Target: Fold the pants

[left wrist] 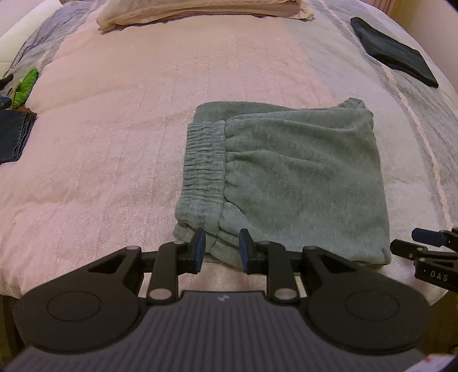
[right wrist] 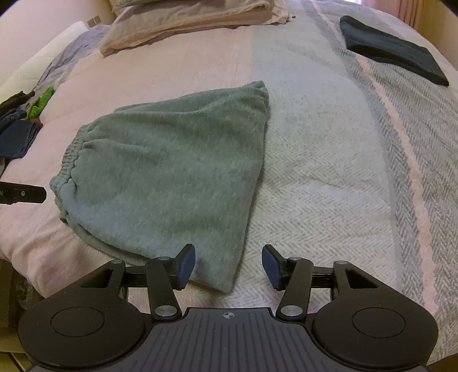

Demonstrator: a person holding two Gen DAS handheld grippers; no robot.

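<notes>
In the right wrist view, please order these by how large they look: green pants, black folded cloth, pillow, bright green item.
1. Green pants, nearest the camera, which inflates them.
2. Pillow, cut off by the top edge, so unsure.
3. Black cloth; close to the pillow.
4. Bright green item, clearly smallest.

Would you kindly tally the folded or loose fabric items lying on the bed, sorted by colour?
Grey-green: 1, the folded pants
Black: 1, the folded black garment
Dark blue: 1, the denim piece
Bright green: 1, the green cloth
Beige: 1, the pillow
Total: 5
</notes>
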